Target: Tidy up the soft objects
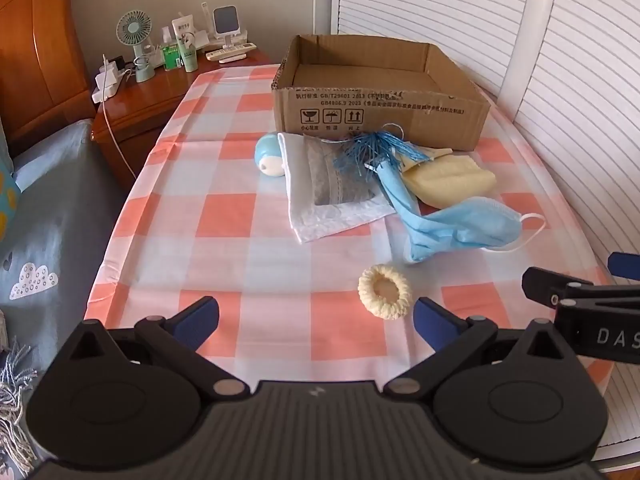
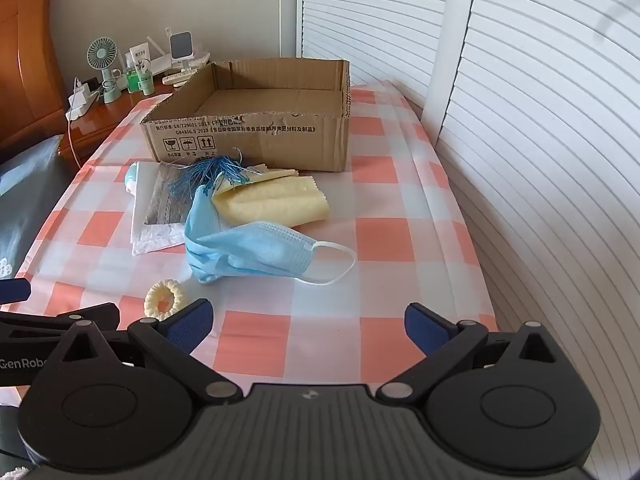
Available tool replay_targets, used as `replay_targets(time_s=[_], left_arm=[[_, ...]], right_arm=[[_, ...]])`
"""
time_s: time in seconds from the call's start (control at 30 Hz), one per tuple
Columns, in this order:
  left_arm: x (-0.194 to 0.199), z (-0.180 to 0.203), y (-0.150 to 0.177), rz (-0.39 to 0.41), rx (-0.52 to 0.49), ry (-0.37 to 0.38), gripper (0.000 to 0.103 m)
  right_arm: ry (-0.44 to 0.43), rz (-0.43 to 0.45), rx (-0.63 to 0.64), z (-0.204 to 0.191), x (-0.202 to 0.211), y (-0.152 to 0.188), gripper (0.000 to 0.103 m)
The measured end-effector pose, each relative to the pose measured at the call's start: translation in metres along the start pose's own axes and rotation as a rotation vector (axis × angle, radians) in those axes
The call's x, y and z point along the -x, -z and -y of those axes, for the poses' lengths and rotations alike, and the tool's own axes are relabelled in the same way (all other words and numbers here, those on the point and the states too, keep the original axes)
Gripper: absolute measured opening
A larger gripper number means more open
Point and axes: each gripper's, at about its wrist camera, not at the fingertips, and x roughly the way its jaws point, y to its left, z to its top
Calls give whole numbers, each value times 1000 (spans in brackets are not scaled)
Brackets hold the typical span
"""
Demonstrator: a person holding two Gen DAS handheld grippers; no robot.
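Pink and white squares cover our table [image 1: 280, 248]. Our left gripper [image 1: 316, 322] and right gripper [image 2: 308, 322] both hang wide apart with nothing in them. Just past them lies a fuzzy cream hair tie [image 1: 385, 291]. Farther on we see a blue mask [image 2: 256, 254], a yellow cloth [image 2: 276, 202] and blue tassels [image 1: 372, 152], near the empty cardboard box [image 1: 380, 114].
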Motion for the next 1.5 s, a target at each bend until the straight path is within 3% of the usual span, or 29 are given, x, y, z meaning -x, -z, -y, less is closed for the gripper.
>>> replay_targets(time_s=[1.5], left_arm=[[4,3,0,7,0,0,102]], right_arm=[[-4,15,-3,2,6,-2,103]])
